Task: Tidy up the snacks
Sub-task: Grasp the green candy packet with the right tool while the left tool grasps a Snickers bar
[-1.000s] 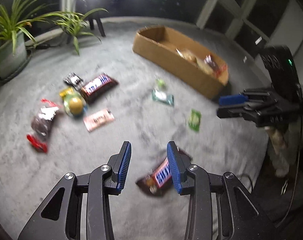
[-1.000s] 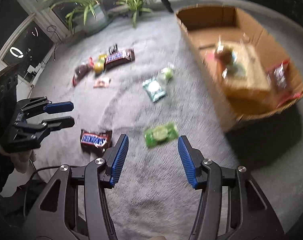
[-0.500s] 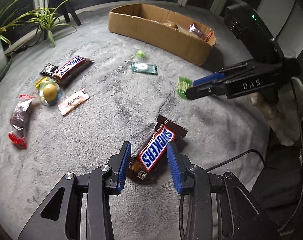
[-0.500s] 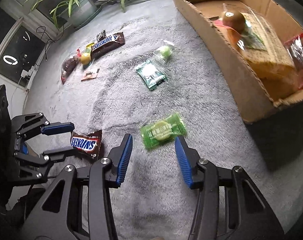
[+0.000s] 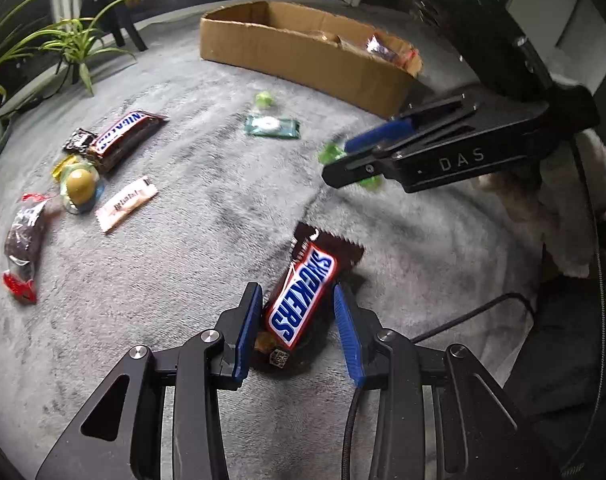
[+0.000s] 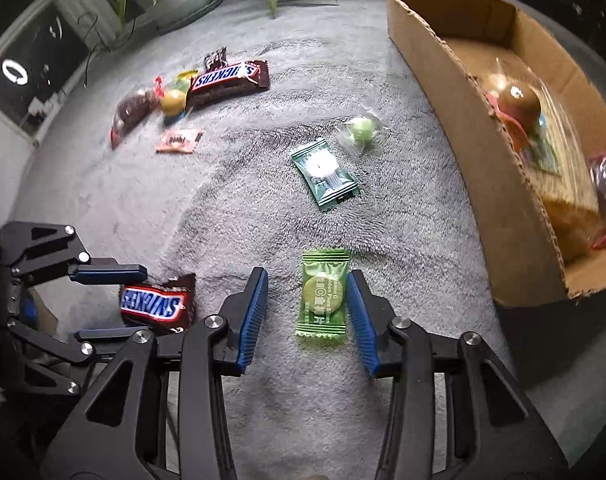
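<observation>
Left wrist view: left tool [image 5: 297, 312] spread, straddling brown Snickers bar [image 5: 303, 296] on grey carpet [image 5: 183, 264]. Right tool [image 6: 307, 306] spread around green sachet [image 6: 323, 294]. Step: grasping. Next: close both, lift, carry to cardboard box [image 6: 499, 184].

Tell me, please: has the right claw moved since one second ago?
Yes. The right claw has moved forward over the grey carpet and now straddles the green candy packet.

Snickers bar [image 5: 303, 292] lies flat, tilted, between the left gripper's [image 5: 297, 330] spread fingers — brown wrapper, label up. Green candy packet [image 6: 324, 294] rests lengthwise between the right gripper's [image 6: 307, 314] parted fingers.
</observation>
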Motion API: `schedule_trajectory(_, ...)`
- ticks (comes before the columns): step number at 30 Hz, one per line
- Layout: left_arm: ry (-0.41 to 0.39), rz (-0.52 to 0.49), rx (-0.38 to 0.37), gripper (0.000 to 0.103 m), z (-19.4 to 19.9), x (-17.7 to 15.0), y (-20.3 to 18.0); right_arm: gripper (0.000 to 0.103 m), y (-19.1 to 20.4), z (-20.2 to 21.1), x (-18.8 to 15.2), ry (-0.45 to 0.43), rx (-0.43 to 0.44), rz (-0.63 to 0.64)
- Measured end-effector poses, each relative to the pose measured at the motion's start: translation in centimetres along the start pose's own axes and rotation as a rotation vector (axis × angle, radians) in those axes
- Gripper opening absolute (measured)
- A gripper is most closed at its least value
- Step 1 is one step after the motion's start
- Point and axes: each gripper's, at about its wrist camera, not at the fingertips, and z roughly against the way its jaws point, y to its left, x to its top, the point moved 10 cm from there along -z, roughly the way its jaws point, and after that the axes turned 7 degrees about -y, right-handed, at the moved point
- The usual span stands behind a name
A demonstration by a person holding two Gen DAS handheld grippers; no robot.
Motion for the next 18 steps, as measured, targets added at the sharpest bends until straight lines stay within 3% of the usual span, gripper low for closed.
schedule_trajectory(13,0.001,0.062,0.005,0.03,-0.8,0.1,0.6,0.023,-0.2,0.3,-0.7,0.002,-0.087,0.125)
schedule_trajectory(18,-0.02,0.112,0.009,0.028,-0.6,0.1,1.1,0.021,-0.6,0.5,-0.7,-0.007,-0.067,0.093)
